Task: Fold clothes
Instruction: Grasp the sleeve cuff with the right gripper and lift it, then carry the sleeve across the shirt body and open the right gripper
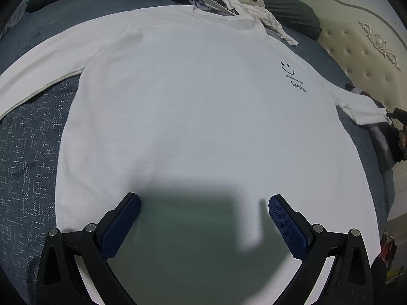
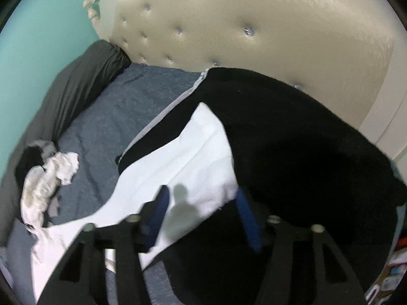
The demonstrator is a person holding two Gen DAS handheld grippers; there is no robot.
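Observation:
A white long-sleeved shirt point(image 1: 193, 106) with a small smiley print point(image 1: 288, 68) lies spread flat, front up, on the blue-grey bed cover point(image 1: 28, 152). My left gripper point(image 1: 204, 198) hangs open over the shirt's lower part, with nothing between its blue pads point(image 1: 122, 226). One sleeve point(image 1: 361, 106) runs out to the right, where my right gripper point(image 1: 398, 117) shows as a dark shape at the cuff. In the right wrist view that sleeve end point(image 2: 193, 152) lies over a black garment point(image 2: 305, 139). The right gripper point(image 2: 201, 190) straddles the cuff, jaws apart, pads not pressing the cloth.
A crumpled heap of white clothes point(image 1: 241, 7) point(image 2: 48, 178) sits at the far side of the bed beside a dark grey pillow point(image 2: 84, 86). A cream tufted headboard point(image 2: 254, 25) stands behind the black garment. The other sleeve point(image 1: 38, 76) stretches to the left.

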